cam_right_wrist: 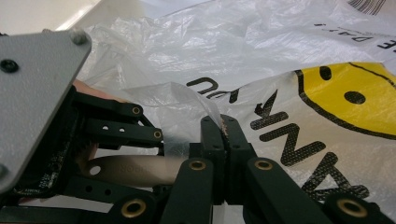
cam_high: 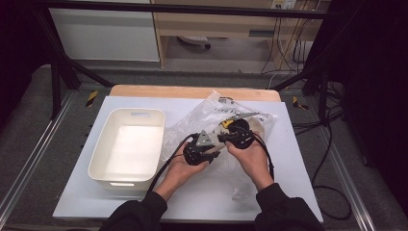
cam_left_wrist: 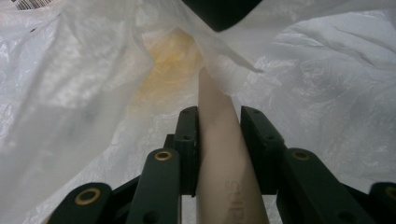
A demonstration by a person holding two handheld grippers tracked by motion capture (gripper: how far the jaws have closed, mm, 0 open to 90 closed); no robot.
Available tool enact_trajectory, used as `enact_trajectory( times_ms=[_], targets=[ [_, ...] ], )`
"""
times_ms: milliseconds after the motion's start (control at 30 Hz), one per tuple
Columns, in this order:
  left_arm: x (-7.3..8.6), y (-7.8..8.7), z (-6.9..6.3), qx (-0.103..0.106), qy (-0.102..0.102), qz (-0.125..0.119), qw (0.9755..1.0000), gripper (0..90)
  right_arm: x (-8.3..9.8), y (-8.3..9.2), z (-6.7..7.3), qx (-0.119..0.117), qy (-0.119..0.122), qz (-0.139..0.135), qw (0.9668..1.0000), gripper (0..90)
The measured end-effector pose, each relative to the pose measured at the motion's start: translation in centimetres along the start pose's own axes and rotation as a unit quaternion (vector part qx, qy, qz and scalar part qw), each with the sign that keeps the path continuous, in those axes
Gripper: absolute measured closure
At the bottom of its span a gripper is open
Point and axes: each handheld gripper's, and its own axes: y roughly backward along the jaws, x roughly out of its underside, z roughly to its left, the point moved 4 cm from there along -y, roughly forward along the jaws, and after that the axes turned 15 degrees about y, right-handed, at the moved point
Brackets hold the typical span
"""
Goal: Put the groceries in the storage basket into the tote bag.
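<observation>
A crumpled clear plastic bag [cam_high: 202, 118] lies at the middle of the table, printed with black letters and a yellow smiley [cam_right_wrist: 355, 98]. My left gripper [cam_high: 210, 145] is shut on a beige handle [cam_left_wrist: 219, 158] that runs into the bag's [cam_left_wrist: 317, 84] mouth, toward something yellowish [cam_left_wrist: 170, 56] inside. In the right gripper view this handle [cam_right_wrist: 135, 170] has a hole at its end and sits under the left gripper's grey plate [cam_right_wrist: 32, 93]. My right gripper [cam_right_wrist: 223, 122] is shut on a thin edge of the bag [cam_right_wrist: 187, 100], just right of the left gripper. In the high view the right gripper [cam_high: 232, 132] rests on the bag.
A white rectangular bin [cam_high: 103, 154] stands empty on the white board [cam_high: 192, 204] left of the bag. The wooden table edge [cam_high: 192, 91] runs behind. Black frame bars [cam_high: 57, 82] and cables [cam_high: 332, 144] flank the table.
</observation>
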Motion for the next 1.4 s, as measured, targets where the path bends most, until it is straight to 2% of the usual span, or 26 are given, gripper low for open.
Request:
enact_trajectory(
  times_ms=[267,433,833,1067,1400],
  targets=[
    [0.0,-0.5,0.5,0.003,0.005,-0.001,1.0,68.9,0.4,-0.1,-0.1,0.0,0.0,0.005,1.0,90.0],
    [-0.1,-0.9,0.5,-0.002,-0.012,-0.004,0.9999,68.9,0.6,0.0,-0.4,0.001,-0.003,0.005,1.0,90.0],
    [-0.5,-1.5,0.9,-0.003,-0.003,-0.004,1.0,68.9,1.0,-0.1,-0.5,0.0,-0.004,0.009,0.9999,90.0],
    [-0.5,-1.8,1.6,-0.002,0.005,-0.004,1.0,68.9,1.0,0.0,-0.6,0.0,-0.005,0.012,0.9999,90.0],
    [-0.8,-2.1,2.1,-0.001,-0.002,-0.006,1.0,68.9,1.2,0.0,-0.7,0.0,-0.006,0.014,0.9999,90.0]
  ],
)
